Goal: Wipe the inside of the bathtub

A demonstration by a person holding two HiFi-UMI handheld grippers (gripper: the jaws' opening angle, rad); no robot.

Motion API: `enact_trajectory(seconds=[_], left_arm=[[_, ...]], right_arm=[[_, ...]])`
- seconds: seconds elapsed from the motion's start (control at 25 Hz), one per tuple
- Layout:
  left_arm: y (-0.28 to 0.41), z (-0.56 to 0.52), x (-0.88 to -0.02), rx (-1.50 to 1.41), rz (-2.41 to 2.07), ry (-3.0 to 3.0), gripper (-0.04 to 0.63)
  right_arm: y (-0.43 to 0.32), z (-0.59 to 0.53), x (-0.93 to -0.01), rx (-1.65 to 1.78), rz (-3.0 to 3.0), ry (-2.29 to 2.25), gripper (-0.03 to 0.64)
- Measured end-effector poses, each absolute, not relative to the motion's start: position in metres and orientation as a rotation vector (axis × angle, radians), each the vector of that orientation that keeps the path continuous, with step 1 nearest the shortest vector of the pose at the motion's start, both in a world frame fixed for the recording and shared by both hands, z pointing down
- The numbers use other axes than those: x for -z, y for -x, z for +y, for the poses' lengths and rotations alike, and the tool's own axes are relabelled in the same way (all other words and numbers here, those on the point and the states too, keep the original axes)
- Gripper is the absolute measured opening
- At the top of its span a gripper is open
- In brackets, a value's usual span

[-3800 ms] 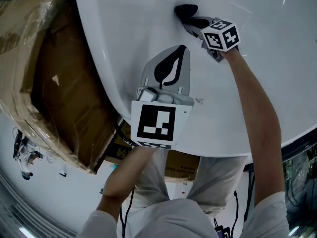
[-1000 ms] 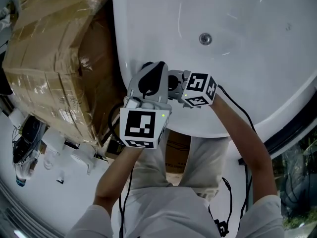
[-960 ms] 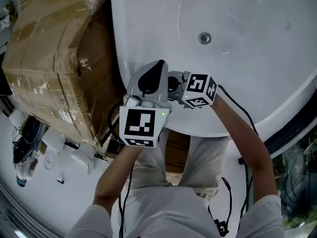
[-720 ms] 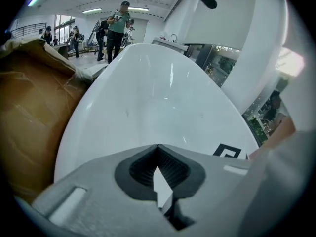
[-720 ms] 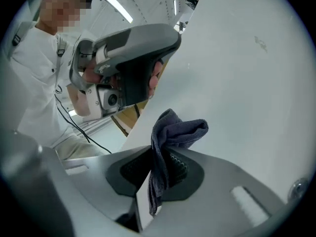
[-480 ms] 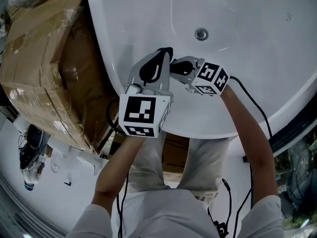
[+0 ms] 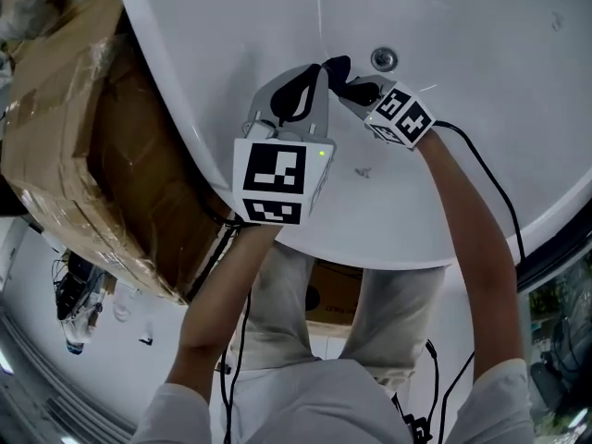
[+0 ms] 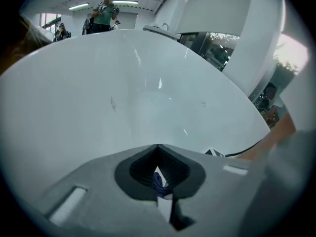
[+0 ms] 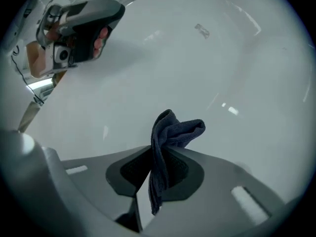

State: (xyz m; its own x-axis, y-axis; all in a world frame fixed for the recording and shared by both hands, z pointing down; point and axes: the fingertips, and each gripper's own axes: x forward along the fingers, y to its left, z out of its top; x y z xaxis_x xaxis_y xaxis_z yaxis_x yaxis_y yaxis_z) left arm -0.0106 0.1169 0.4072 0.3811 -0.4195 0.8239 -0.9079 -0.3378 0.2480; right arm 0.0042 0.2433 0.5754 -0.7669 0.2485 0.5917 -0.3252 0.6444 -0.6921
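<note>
Dark cloth [image 9: 170,132] is sticking up out of my right gripper [image 9: 158,164], whose jaws are clamping together on it. A rumpled fold is standing above the jaws and a narrow tail is hanging down between them. In the head view I am seeing that cloth [image 7: 338,66] at upper centre of the frame, lying against the white inner wall of the bathtub [image 7: 231,26], with the drain [image 7: 383,59] just to its right. The right gripper [image 7: 351,83] is reaching in from the right of centre.

My left gripper [image 7: 315,72] is hovering just beside it, its tip close to the cloth. In the left gripper view I am watching its jaws [image 8: 158,164] sitting drawn together, leaving only a thin slit. A small bluish sliver [image 8: 158,180] is showing in that slit. I cannot tell whether it is pinched there or lying beyond the jaws.

Along the left of the head view, a wrapped cardboard box [image 7: 83,155] is standing outside the tub.
</note>
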Motion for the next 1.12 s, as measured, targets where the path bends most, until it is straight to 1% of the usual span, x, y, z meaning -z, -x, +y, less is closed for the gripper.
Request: enact_trajectory(seconds=[0.2, 0.32, 0.56, 0.68, 0.8, 1.12], left_arm=[[0.006, 0.119, -0.429, -0.924, -1.08, -1.975, 0.0], [0.0, 0.119, -0.438, -0.909, -1.008, -1.99, 0.0], [-0.017, 0.119, -0.447, -0.94, -0.837, -2.08, 0.0], [-0.025, 0.122, -0.45, -0.979, -0.727, -2.139, 0.0], [-0.027, 0.123, -0.454, -0.944, -0.658, -2.111, 0.0], [-0.024, 0.12, -0.455, -0.955, -0.667, -2.106, 0.0]], right_arm=[[-0.008, 0.238, -0.617, -1.079, -2.133, -0.127, 0.054], [-0.01, 0.232, -0.639, -1.042, -2.097, -0.148, 0.054], [-0.012, 0.244, -0.665, -1.012, -2.022, -0.096, 0.054], [-0.004, 0.252, -0.665, -1.015, -2.016, -0.067, 0.054], [0.002, 0.26, -0.665, -1.046, -2.005, -0.049, 0.054], [0.012, 0.279, -0.632, -1.122, -2.039, 0.096, 0.054]])
